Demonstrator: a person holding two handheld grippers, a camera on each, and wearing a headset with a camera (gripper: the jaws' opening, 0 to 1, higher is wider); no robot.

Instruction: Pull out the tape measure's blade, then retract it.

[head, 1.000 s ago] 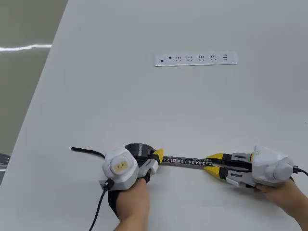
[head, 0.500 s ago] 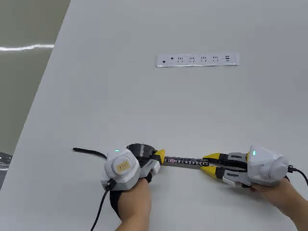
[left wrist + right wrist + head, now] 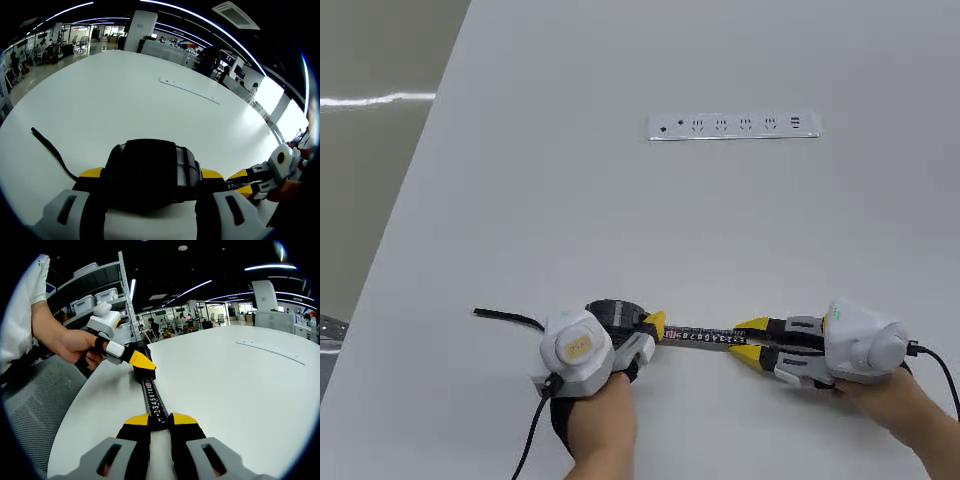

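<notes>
Item: tape measure (image 3: 610, 314), black case, at the near edge of the white counter (image 3: 620, 200), black strap (image 3: 505, 317) trailing left. My left claw (image 3: 648, 328) is clenched around the case. The blade (image 3: 700, 335), dark with white numerals, runs out flat to my right claw (image 3: 748, 340), which is clamped on its free end.

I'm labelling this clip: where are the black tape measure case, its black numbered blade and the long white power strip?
Black tape measure case (image 3: 150, 172): left gripper view, middle of body.
Numbered blade (image 3: 154, 402): right gripper view, mid-length numerals.
White power strip (image 3: 735, 126): head view, centre.
</notes>
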